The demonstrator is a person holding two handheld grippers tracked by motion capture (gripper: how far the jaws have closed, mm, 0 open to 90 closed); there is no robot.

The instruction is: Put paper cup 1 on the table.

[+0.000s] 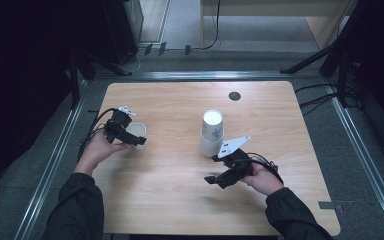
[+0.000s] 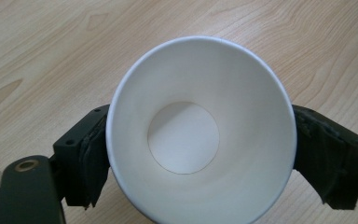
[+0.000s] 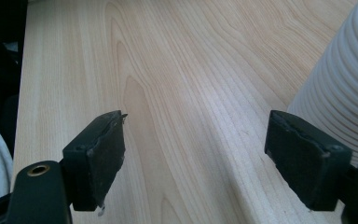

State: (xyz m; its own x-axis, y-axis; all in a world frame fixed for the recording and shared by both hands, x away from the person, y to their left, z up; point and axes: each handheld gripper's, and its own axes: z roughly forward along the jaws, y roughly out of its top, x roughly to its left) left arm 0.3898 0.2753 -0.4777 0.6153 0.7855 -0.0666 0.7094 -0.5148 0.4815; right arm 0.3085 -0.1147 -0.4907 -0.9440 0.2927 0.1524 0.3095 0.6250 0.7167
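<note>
wooden counter (image 1: 180, 200), pale grain, a small dark round disc (image 1: 234, 96) near its far edge. left claw (image 1: 131, 139) sits at the counter's left side around a single white paper cup (image 1: 138, 131); the cup stands upright on the wood, mouth up. in the left gripper view the cup (image 2: 200, 130) is seen from above between the two black jaws, inside plain white and empty, flat round bottom bare. the jaws stand wide, one on each side of the cup wall; whether the pads (image 2: 93, 158) press on the paper or stand just off it cannot be told from here. right of centre, a stack of white paper cups (image 1: 212, 134), standing with closed bottoms up, the topmost cocked a little against those below, faint print on its side. right claw (image 1: 219, 179) lies low over the counter just in front of the stack, grey three-cornered plate on top, jaws spread wide with nothing but bare wood between them. in the right gripper view the ribbed edges of the stacked cups (image 3: 345, 93) rise just beyond the right-hand jaw; touching or not, cannot tell. left cup and stack well apart.
</note>
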